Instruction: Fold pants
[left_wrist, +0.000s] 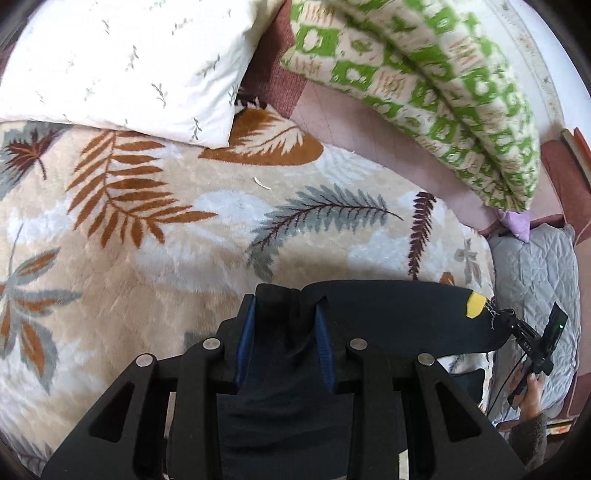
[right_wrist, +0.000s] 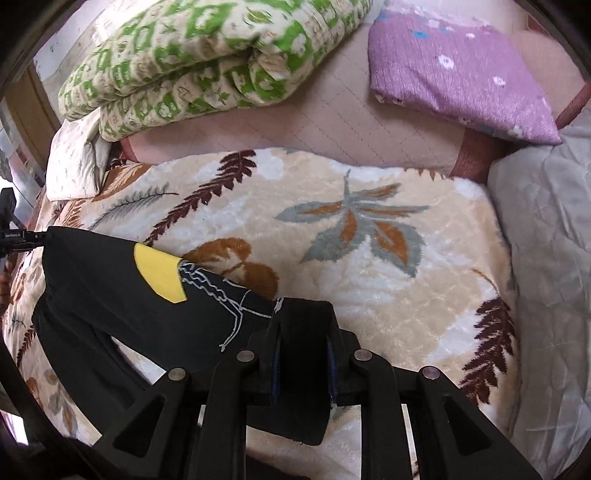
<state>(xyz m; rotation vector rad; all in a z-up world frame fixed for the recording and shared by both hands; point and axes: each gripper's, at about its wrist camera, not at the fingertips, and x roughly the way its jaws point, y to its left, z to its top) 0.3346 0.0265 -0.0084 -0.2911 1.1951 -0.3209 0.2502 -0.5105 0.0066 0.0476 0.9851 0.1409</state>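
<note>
Pants (left_wrist: 369, 306) stretched between both grippers, above a bed.
Left gripper (left_wrist: 286, 325) and right gripper (right_wrist: 303, 343) fingers each clamp black cloth; leaf-patterned blanket (right_wrist: 369, 266), green quilt (left_wrist: 424, 85) and white pillow (left_wrist: 129, 66) lie beyond.

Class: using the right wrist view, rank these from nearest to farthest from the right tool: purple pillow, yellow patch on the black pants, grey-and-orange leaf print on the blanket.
1. yellow patch, left, on the held pants.
2. leaf print, ahead, mid-blanket.
3. purple pillow, top right, beyond the blanket.
</note>
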